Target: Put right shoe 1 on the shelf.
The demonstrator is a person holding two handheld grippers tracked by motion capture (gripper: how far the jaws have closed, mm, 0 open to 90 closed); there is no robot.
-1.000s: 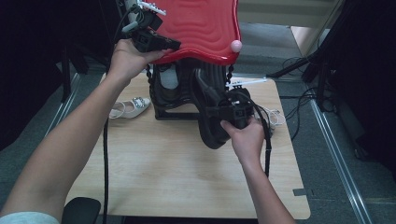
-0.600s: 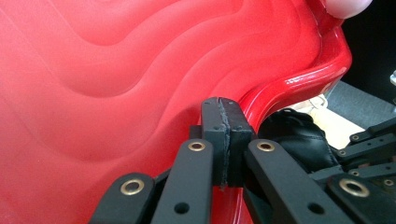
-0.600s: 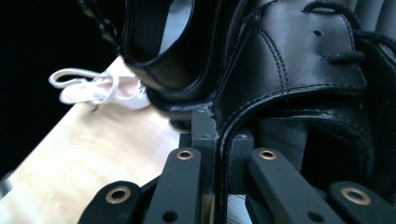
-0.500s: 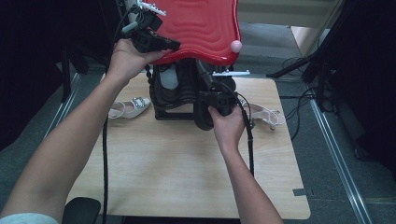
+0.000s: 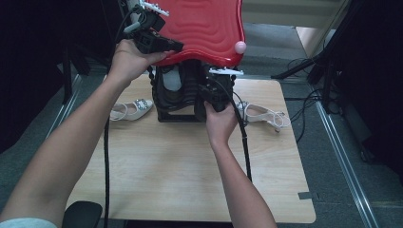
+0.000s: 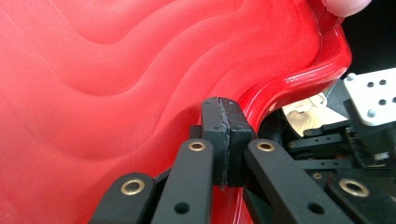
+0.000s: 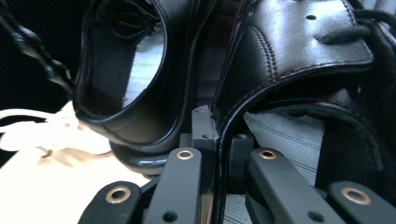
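Note:
A red wavy lid (image 5: 204, 28) is tilted up over a black box (image 5: 176, 102) at the table's far middle. My left gripper (image 5: 164, 45) is shut on the lid's rim; in the left gripper view the jaws pinch the red edge (image 6: 223, 140). My right gripper (image 5: 213, 95) is at the box's right front, under the lid, and is shut on the collar of a black leather shoe (image 7: 289, 42). A second black shoe (image 7: 126, 70) stands beside it, to its left in the right gripper view.
A white sandal (image 5: 130, 109) lies on the wooden table (image 5: 190, 180) left of the box, another white sandal (image 5: 263, 114) to its right. A pink knob (image 5: 240, 46) sits on the lid's right edge. Cables trail from both grippers.
My right gripper has carried the black shoe forward from over the table's middle to the box under the lid. The left gripper still holds the lid up.

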